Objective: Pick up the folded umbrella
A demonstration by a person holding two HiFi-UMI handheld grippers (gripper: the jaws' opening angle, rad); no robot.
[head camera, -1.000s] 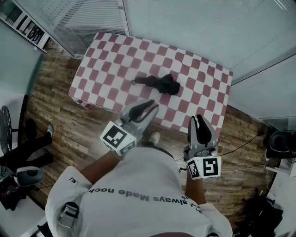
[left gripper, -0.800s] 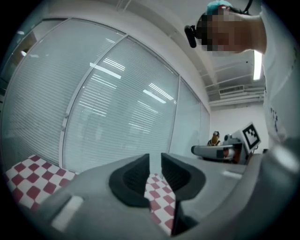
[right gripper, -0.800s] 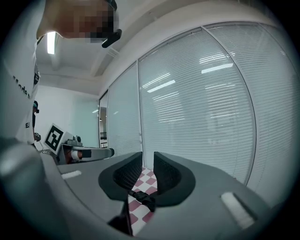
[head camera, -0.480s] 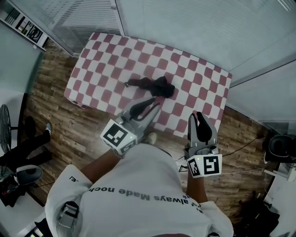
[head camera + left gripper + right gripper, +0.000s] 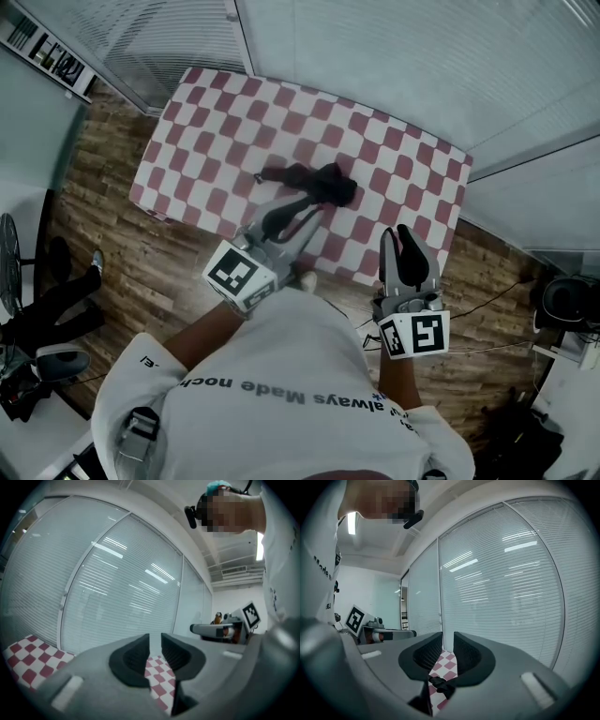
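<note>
The folded black umbrella (image 5: 311, 180) lies on a table with a red-and-white checked cloth (image 5: 225, 112), near its middle. My left gripper (image 5: 305, 208) is shut and empty, held level over the table's near edge just short of the umbrella. In the left gripper view its pads (image 5: 136, 656) frame only the checked cloth (image 5: 159, 681). My right gripper (image 5: 401, 234) hangs off the table's near right edge, jaws together with nothing between them. Through the slit of the right gripper (image 5: 448, 641), the umbrella (image 5: 440, 685) shows as a dark lump on the cloth.
Glass walls with blinds (image 5: 394, 56) stand behind the table. Wooden floor (image 5: 112, 216) surrounds it. A fan (image 5: 9, 253) and a seated person's legs (image 5: 56, 305) are at the left, and dark gear with cables (image 5: 562, 291) at the right.
Both grippers have moved forward toward the table. The left fingertips now reach over its near edge, close to the umbrella. Neither pair of jaws has changed.
</note>
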